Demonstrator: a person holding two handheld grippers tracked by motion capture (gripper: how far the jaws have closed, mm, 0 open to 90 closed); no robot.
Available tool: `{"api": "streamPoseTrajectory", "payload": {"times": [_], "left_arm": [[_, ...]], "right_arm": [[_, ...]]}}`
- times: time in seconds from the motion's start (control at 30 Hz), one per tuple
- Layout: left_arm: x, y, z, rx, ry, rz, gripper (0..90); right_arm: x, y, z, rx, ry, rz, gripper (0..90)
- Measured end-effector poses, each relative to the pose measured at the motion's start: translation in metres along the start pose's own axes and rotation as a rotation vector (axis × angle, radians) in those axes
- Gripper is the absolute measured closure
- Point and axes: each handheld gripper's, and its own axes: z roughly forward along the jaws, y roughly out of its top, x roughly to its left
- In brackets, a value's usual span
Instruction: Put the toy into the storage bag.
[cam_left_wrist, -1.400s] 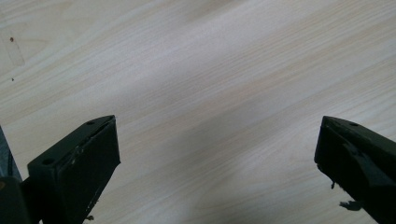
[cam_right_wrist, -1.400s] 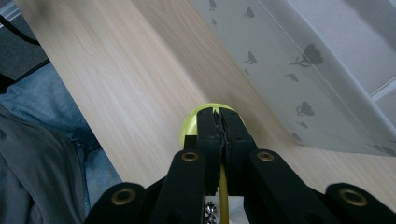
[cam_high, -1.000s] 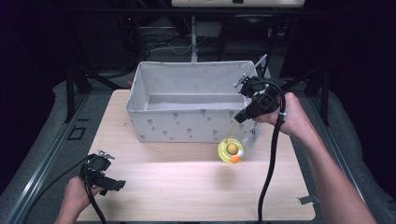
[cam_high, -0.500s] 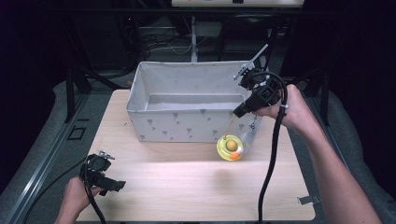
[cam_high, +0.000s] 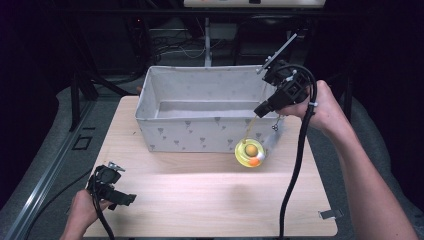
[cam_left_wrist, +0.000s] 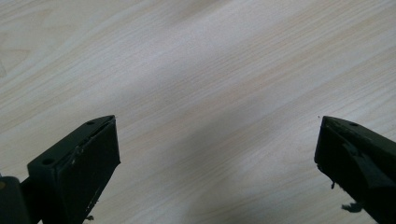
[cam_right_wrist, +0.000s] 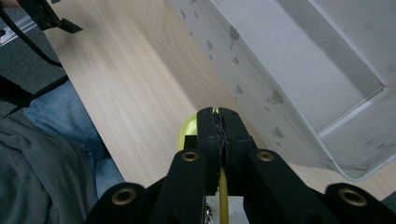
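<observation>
A round yellow-green toy (cam_high: 250, 152) with an orange ball inside hangs by a thin yellow strap (cam_high: 253, 125) just in front of the box's right end. My right gripper (cam_high: 261, 108) is above it, near the box's right front corner, shut on the strap. In the right gripper view the jaws (cam_right_wrist: 218, 126) are pressed together on the strap (cam_right_wrist: 223, 192), and the toy (cam_right_wrist: 187, 131) peeks out below them. My left gripper (cam_high: 122, 199) rests low at the table's near left; its jaws (cam_left_wrist: 217, 154) stand wide apart over bare wood.
A white fabric box (cam_high: 200, 136) with a grey print stands open-topped at the back middle of the wooden table (cam_high: 200, 200); its inside (cam_right_wrist: 299, 60) looks bare. A black cable (cam_high: 295, 170) trails from the right gripper down across the table's right side.
My right gripper has risen, taking the yellow toy on its strap a little higher. The left gripper has stayed where it was.
</observation>
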Motion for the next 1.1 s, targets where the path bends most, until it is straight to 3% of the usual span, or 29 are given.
{"api": "streamPoseTrajectory", "payload": {"times": [0.47, 0.83, 1.1], "left_arm": [[-0.002, 0.0, 0.0, 0.0, -0.002, -0.001, 0.0], [-0.003, 0.001, 0.0, -0.002, 0.003, 0.013, 0.0], [-0.002, 0.001, 0.001, 0.009, 0.0, 0.014, 0.0]], "right_arm": [[-0.005, 0.006, -0.014, -0.02, -0.01, 0.014, 88.3], [0.0, 0.011, -0.033, -0.045, -0.019, -0.005, 88.3], [-0.002, 0.017, -0.037, -0.045, -0.027, -0.001, 88.3]]}}
